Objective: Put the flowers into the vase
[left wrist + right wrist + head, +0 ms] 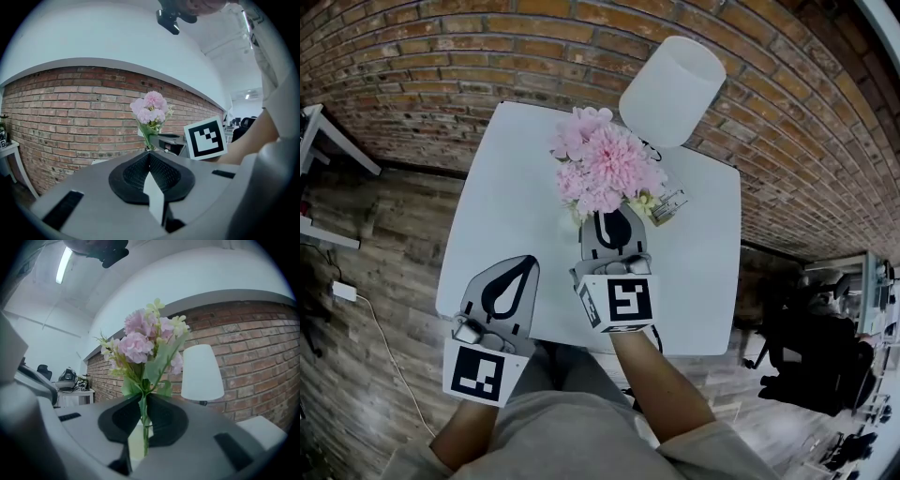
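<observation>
Head view: white table [502,187] against a brick wall [441,56], with a white lamp [672,89] at the far edge. The right gripper [612,218] reaches out over the table and is clenched on the green stems of the pink flowers [602,167]. The blooms sit above and past its tips, just in front of the lamp. A small clear thing [668,207] stands on the table just right of the bunch (maybe the vase, cannot tell). Right gripper view: the jaws pinch the stems, and the bunch stands upright. The left gripper [523,262] is at the near table edge, apart from the flowers. Left gripper view: jaws pressed together with nothing between them, flowers ahead.
</observation>
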